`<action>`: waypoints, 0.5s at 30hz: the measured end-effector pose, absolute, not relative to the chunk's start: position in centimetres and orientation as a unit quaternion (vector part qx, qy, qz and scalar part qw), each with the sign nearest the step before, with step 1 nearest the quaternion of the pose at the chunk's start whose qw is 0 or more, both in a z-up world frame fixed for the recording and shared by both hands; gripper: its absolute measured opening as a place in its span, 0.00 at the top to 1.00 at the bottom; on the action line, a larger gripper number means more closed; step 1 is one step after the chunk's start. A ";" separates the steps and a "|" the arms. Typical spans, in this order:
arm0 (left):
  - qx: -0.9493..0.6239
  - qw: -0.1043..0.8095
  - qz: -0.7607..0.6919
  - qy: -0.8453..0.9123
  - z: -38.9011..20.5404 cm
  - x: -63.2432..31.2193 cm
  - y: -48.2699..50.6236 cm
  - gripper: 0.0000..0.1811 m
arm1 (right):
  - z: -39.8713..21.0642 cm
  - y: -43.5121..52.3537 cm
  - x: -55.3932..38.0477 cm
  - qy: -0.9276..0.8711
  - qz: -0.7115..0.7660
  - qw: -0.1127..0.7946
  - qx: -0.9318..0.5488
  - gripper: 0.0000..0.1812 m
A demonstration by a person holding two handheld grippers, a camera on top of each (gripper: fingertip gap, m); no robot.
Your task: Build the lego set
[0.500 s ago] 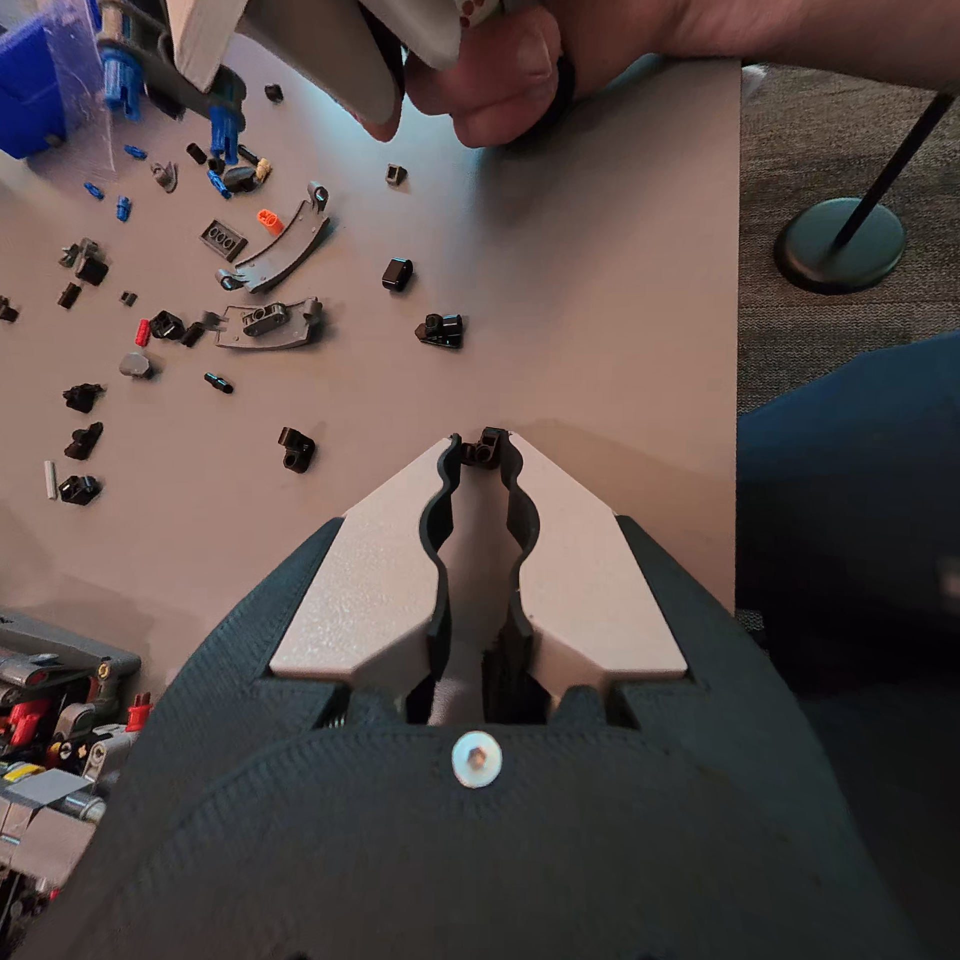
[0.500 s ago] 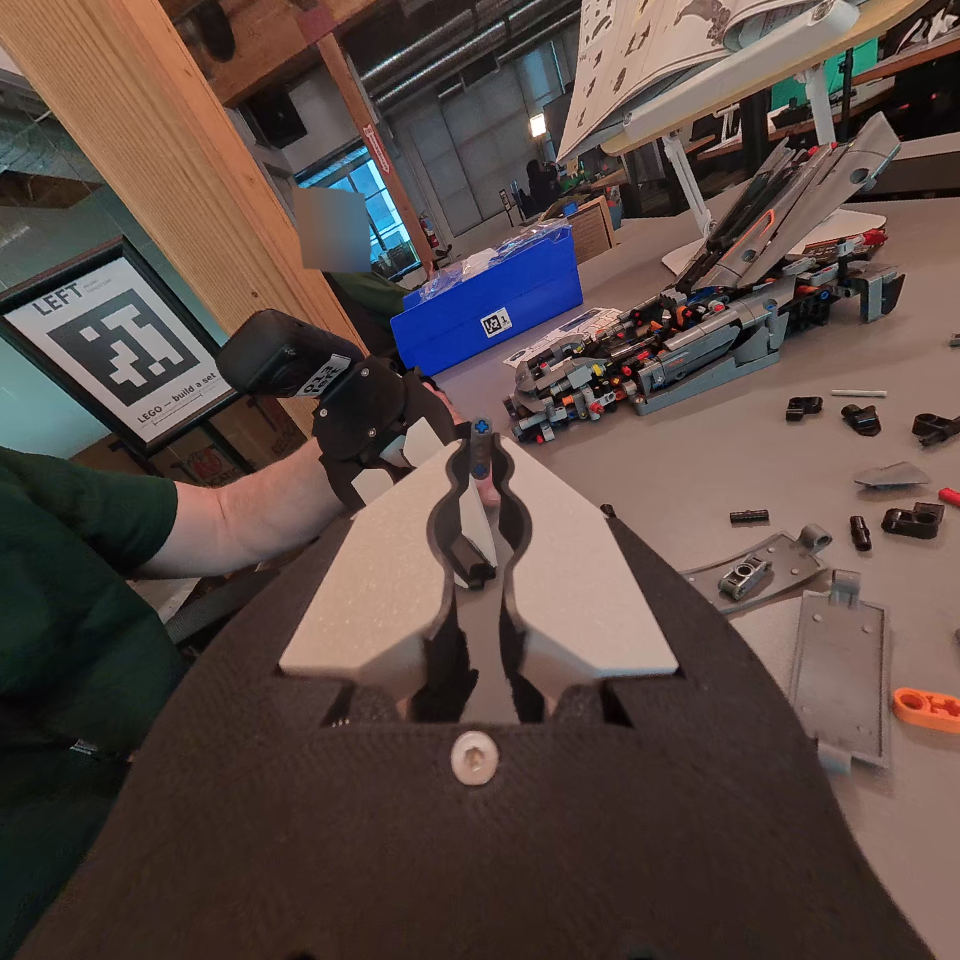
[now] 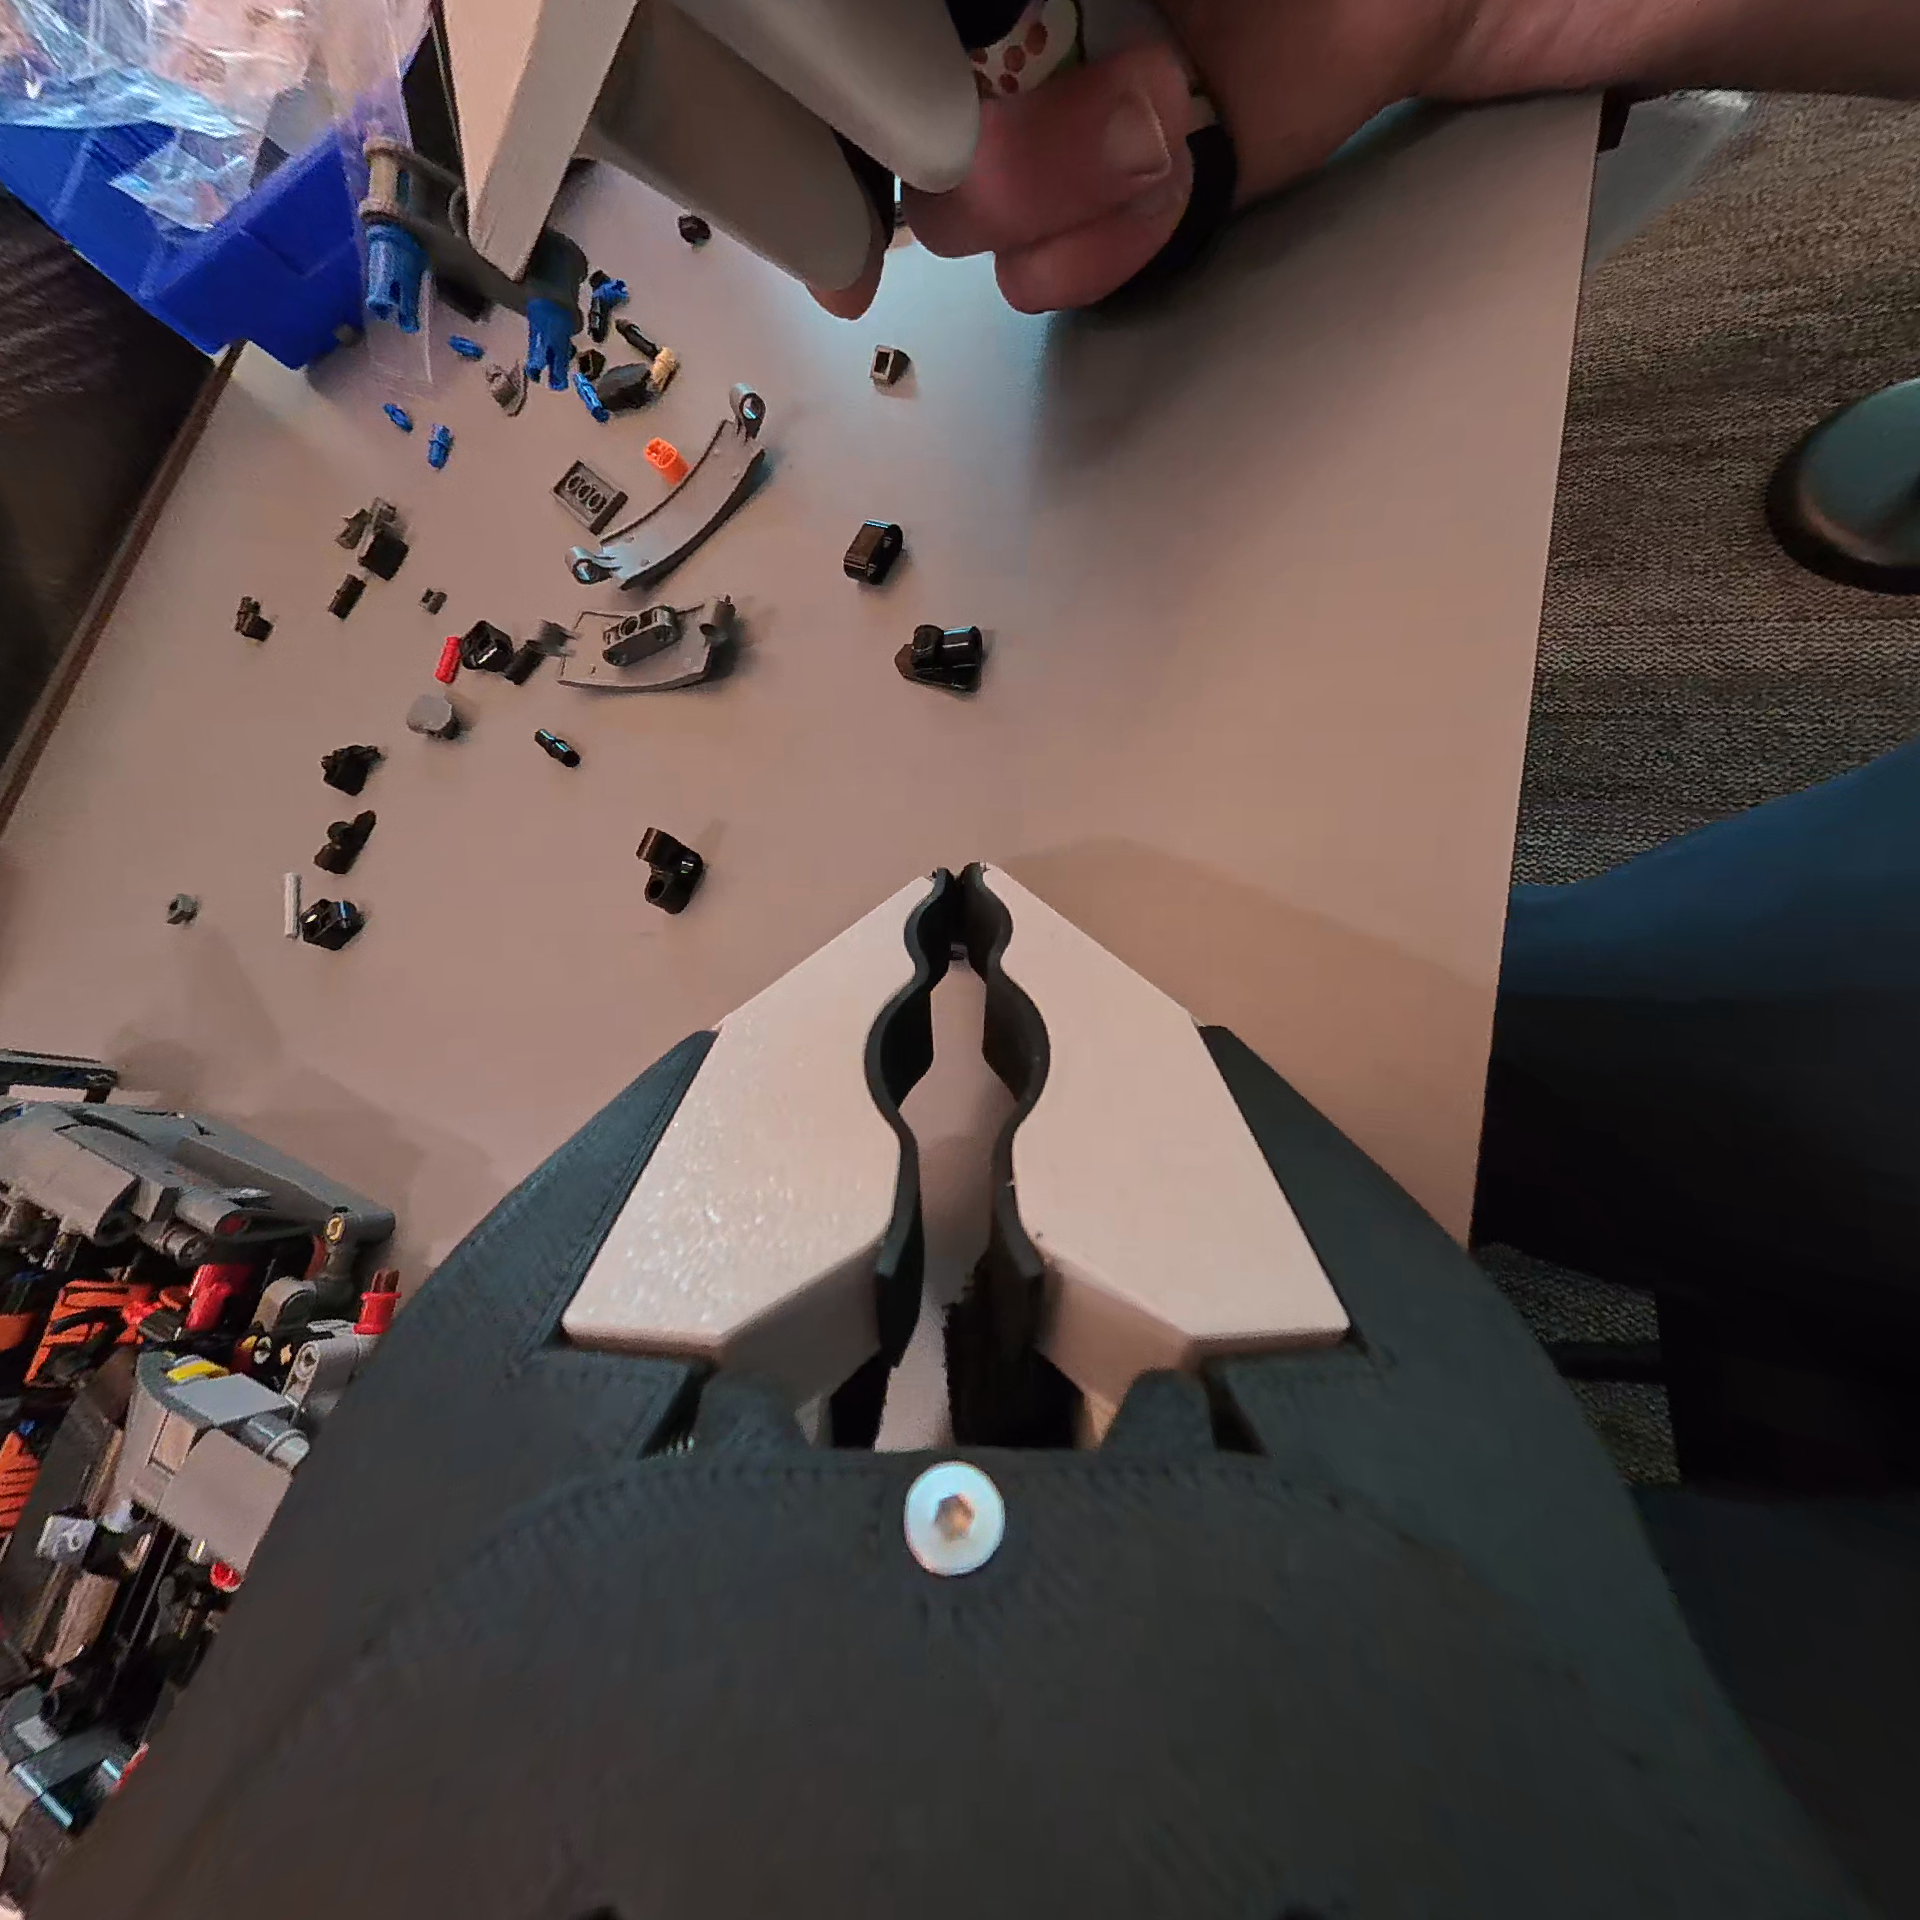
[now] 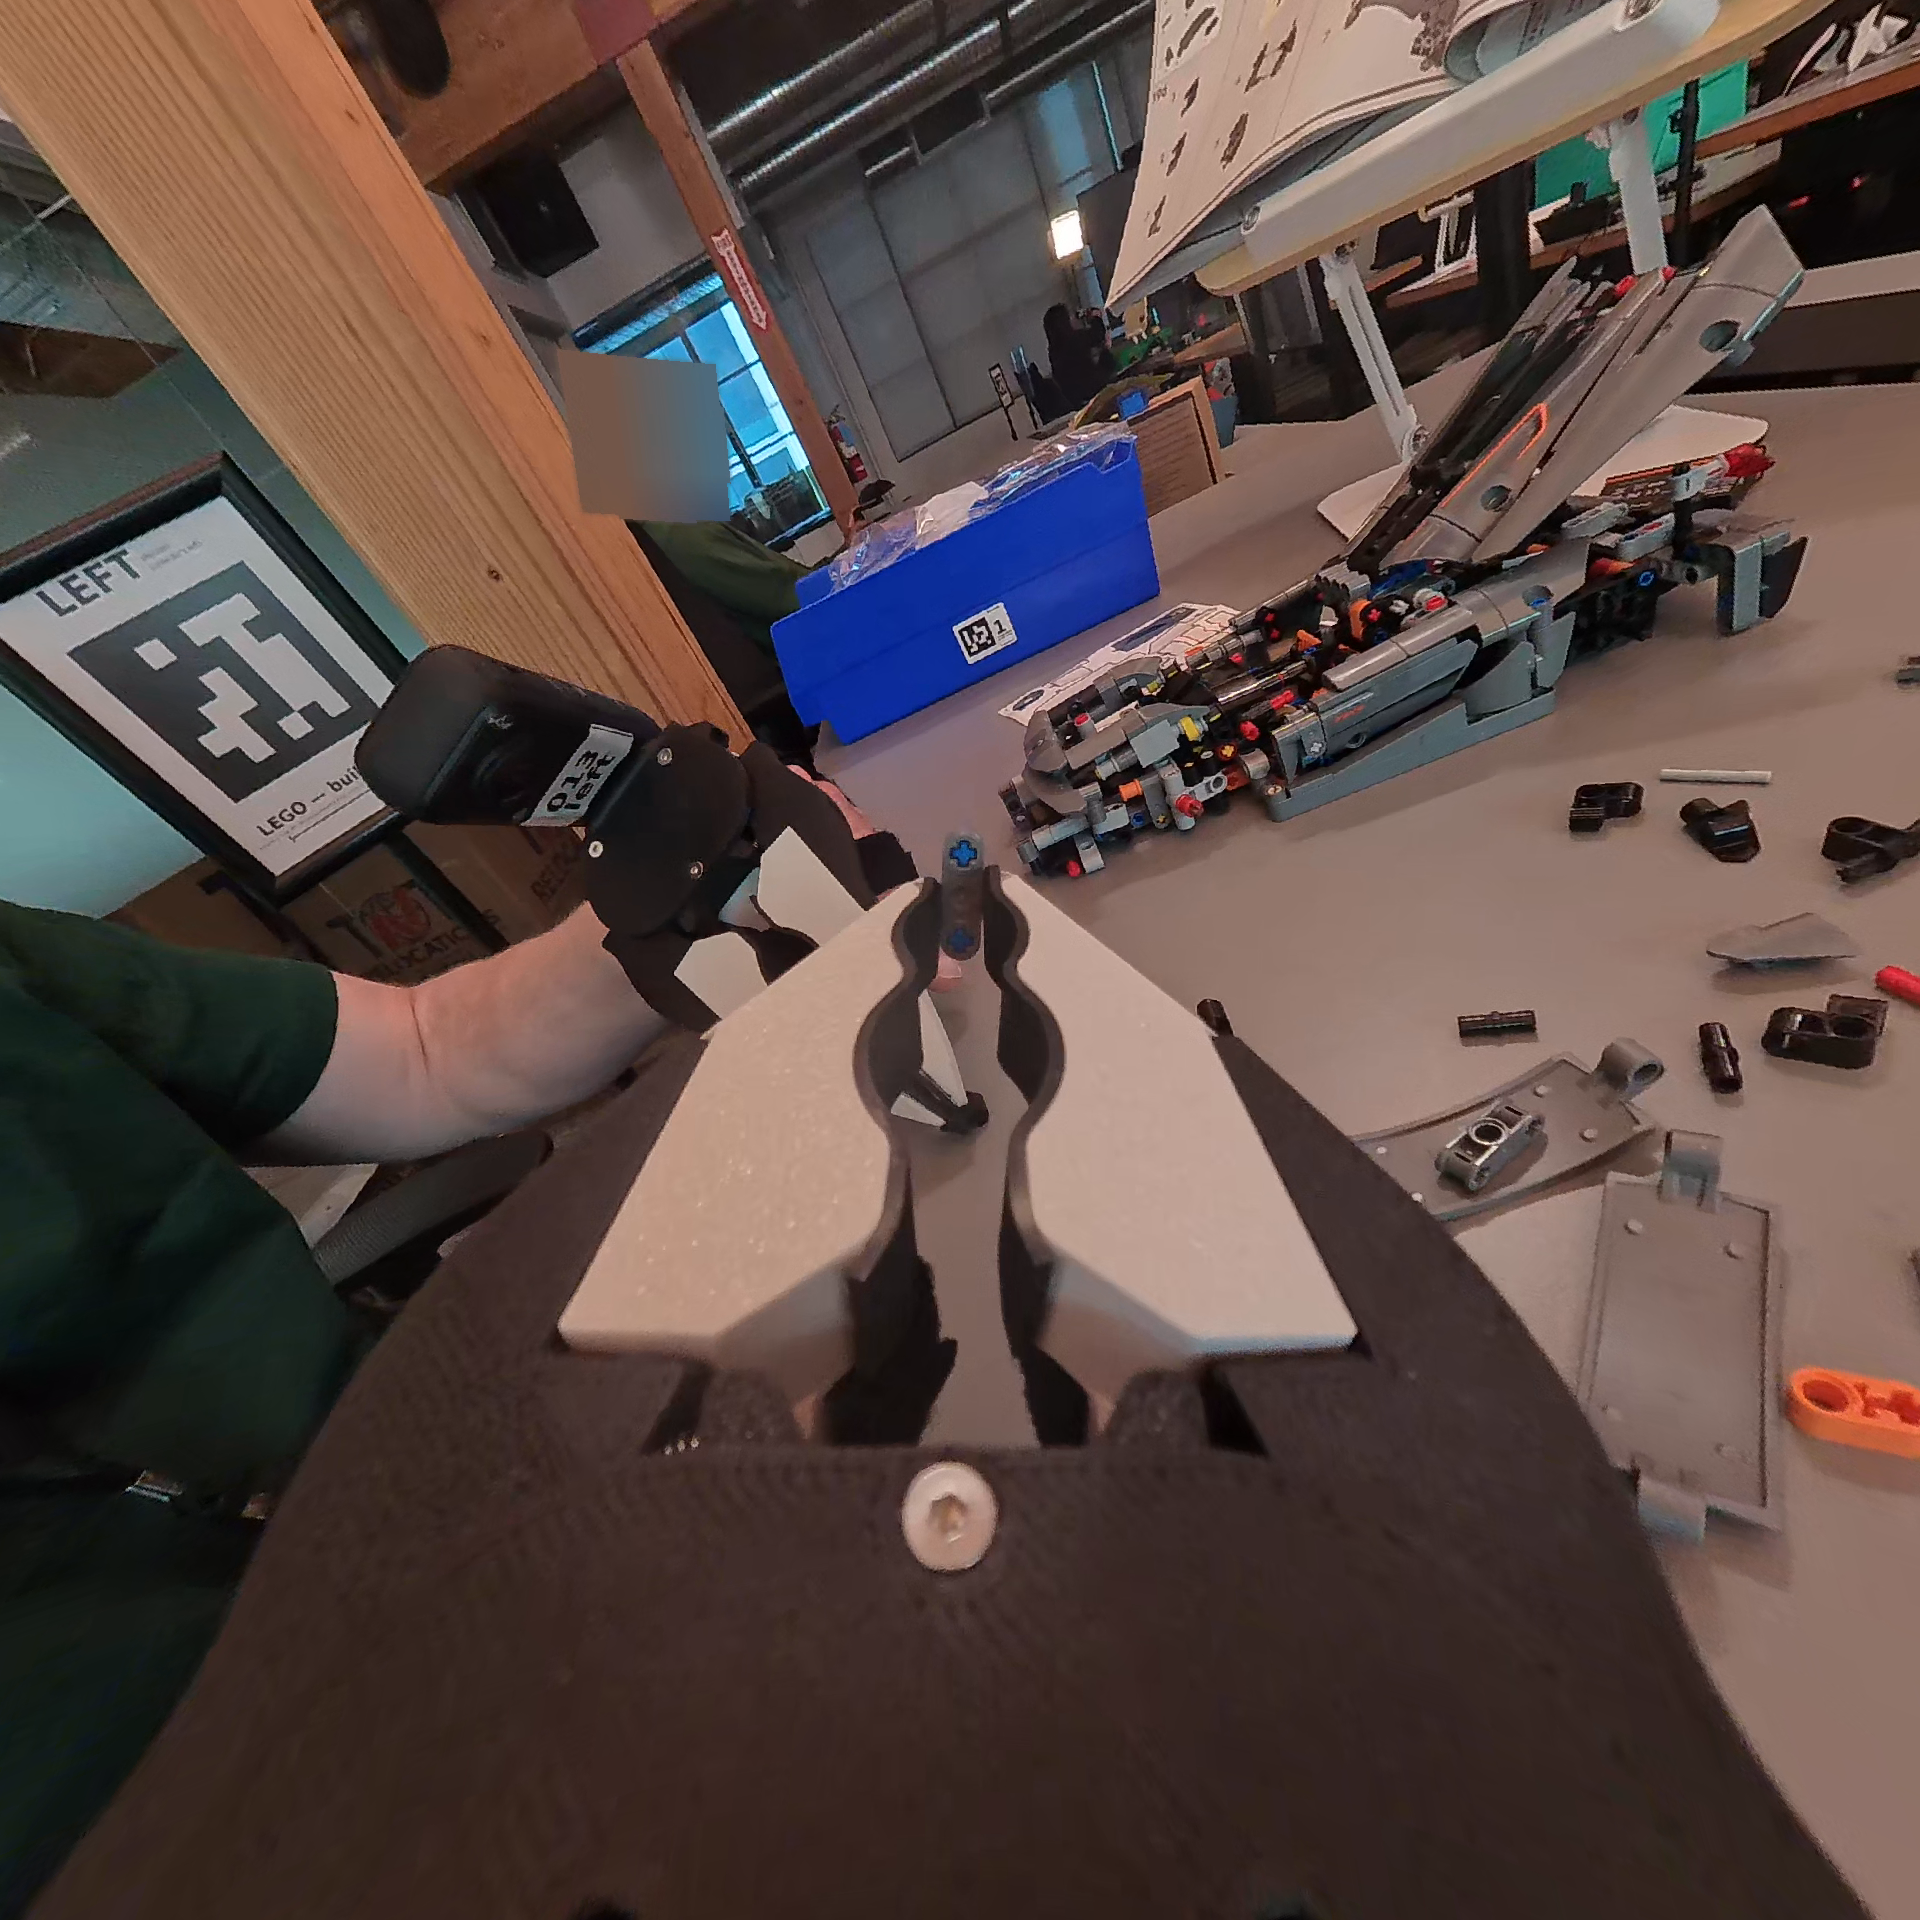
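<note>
- Step in hand, as I judge it: a small sub-assembly, made in the air and not yet joined to the model (image 4: 1351, 707).
- Your right claw (image 4: 961, 883) is narrow, pinched on a grey beam (image 4: 961, 920) that stands upright in the tips. The left wrist view shows blue pins (image 3: 393, 272) hanging from the beam's ends.
- Your left claw (image 3: 958, 883) has its tips nearly together. The right wrist view shows a black piece (image 4: 966, 1117) at their end, so I take it as held. From the left camera the piece is almost hidden.
- In the left wrist view the right claw sits at eleven o'clock of the left claw, well apart and raised off the table (image 3: 1247, 623).
- The model lies at eight o'clock of the left claw. Loose parts (image 3: 665, 868) spread from nine to eleven o'clock, and the bin (image 4: 966, 592) is beyond them.
- Next move, to my mind: bring the two claws together and line a hole in the black piece up with one blue pin.
- That calls for square alignment and a straight push along the pin, while the right claw resists any twist in the beam.
- Which hole faces the pin I cannot tell, so check it before you press.
</note>
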State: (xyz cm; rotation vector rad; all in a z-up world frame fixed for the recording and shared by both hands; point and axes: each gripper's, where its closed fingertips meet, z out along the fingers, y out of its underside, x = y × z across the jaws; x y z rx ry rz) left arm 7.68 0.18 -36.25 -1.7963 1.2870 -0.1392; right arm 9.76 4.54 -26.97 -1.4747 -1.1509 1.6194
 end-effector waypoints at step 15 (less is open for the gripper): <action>-0.744 0.427 -0.083 0.508 -36.4 6.4 -0.2 0.90 | -27.3 4.4 9.7 -0.443 0.616 0.320 -0.568 0.97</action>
